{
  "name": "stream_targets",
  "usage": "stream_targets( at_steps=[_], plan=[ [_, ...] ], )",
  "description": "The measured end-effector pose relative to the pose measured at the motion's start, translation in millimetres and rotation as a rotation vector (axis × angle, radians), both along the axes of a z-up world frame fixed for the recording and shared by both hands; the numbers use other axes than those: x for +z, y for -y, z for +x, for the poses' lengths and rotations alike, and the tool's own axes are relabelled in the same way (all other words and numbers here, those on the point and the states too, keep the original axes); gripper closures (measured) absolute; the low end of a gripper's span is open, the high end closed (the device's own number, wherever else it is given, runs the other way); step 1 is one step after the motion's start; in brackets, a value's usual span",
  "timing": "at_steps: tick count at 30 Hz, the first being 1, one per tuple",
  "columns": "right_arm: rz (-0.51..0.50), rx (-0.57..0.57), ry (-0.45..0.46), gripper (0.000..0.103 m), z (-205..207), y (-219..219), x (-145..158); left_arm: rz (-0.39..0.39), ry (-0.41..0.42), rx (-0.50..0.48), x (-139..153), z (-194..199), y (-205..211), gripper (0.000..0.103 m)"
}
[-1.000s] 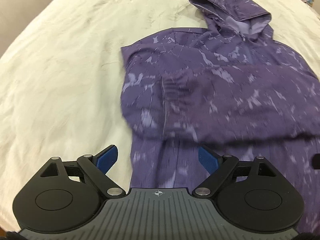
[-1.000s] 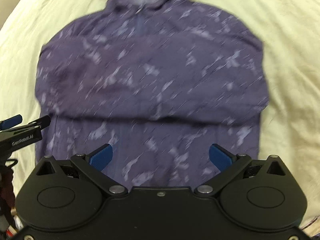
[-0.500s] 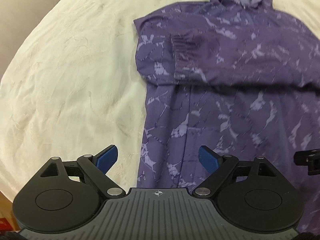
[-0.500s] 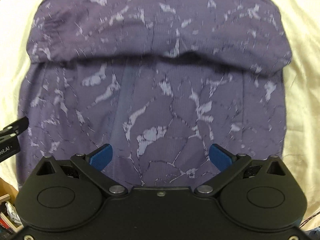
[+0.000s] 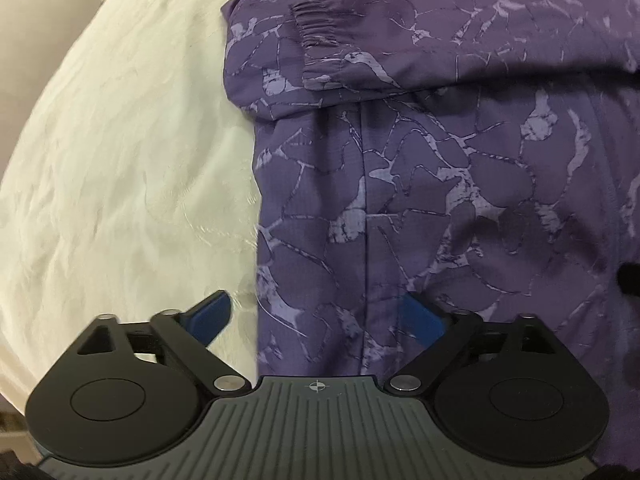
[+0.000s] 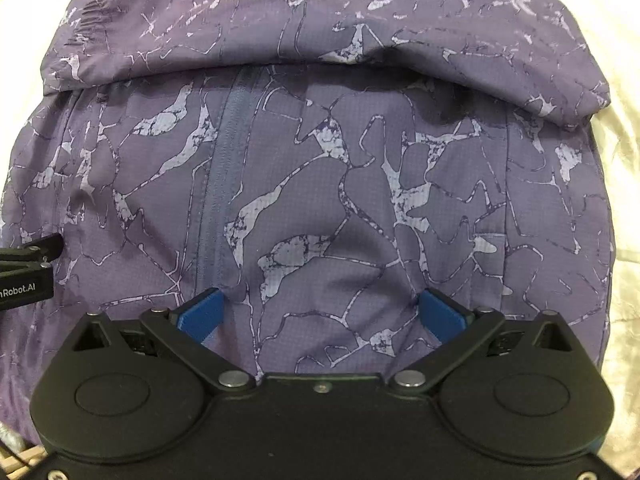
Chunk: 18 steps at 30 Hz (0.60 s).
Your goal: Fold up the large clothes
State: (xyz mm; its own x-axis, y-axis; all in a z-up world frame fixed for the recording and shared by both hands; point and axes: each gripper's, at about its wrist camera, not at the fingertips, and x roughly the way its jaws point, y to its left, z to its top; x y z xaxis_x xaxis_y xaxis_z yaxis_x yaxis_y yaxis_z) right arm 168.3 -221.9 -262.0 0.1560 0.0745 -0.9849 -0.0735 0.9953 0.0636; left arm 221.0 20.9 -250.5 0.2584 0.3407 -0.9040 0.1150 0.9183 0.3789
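Jacket fabric [image 5: 460, 200] is filling both views as I am lowering my left gripper [image 5: 316, 318], its jaws having just been opening wide and astride the jacket's side edge on the bed [image 5: 120, 160], and my right gripper [image 6: 320, 312], wide and empty, toward the hem.

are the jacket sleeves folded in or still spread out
Folded in: a sleeve lies across the jacket chest, its cuff ending on the body.

Matt ripstop jacket [image 6: 320, 184], crinkled cloth bedspread [image 5: 120, 168]
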Motion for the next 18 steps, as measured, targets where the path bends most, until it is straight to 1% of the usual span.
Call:
stream_targets(
  at_steps=[2, 3, 4, 5, 6, 8, 11, 14, 16, 18],
  plan=[
    [-0.013, 0.022, 0.048, 0.000, -7, -3, -1, -0.003, -0.007, 0.015, -3, 1, -1, 0.000],
    [-0.017, 0.039, 0.049, 0.000, -11, -5, -3, -0.020, -0.028, 0.036, -3, 5, -4, 0.003],
    [-0.016, 0.054, 0.030, 0.000, -13, -8, -2, -0.048, -0.044, 0.059, 1, 9, -8, 0.008],
    [0.002, 0.062, 0.008, 0.003, -10, -6, 2, -0.098, -0.042, 0.084, 8, 11, -12, 0.024],
    [0.027, 0.065, 0.010, 0.015, -7, -3, 8, -0.142, -0.034, 0.100, 17, 13, -15, 0.033],
    [0.081, 0.091, 0.045, 0.026, -5, 7, 27, -0.177, -0.010, 0.101, 36, 17, -16, 0.033],
    [0.139, 0.121, 0.104, 0.024, 7, 30, 59, -0.219, 0.075, 0.038, 74, 28, -11, 0.033],
    [0.164, 0.114, 0.194, 0.024, 33, 54, 88, -0.248, 0.191, -0.034, 110, 54, -2, 0.033],
    [0.166, 0.083, 0.262, 0.024, 59, 66, 106, -0.274, 0.244, -0.076, 124, 81, 3, 0.033],
    [0.152, 0.047, 0.329, 0.024, 92, 77, 120, -0.301, 0.289, -0.098, 130, 111, 13, 0.033]
  ],
)
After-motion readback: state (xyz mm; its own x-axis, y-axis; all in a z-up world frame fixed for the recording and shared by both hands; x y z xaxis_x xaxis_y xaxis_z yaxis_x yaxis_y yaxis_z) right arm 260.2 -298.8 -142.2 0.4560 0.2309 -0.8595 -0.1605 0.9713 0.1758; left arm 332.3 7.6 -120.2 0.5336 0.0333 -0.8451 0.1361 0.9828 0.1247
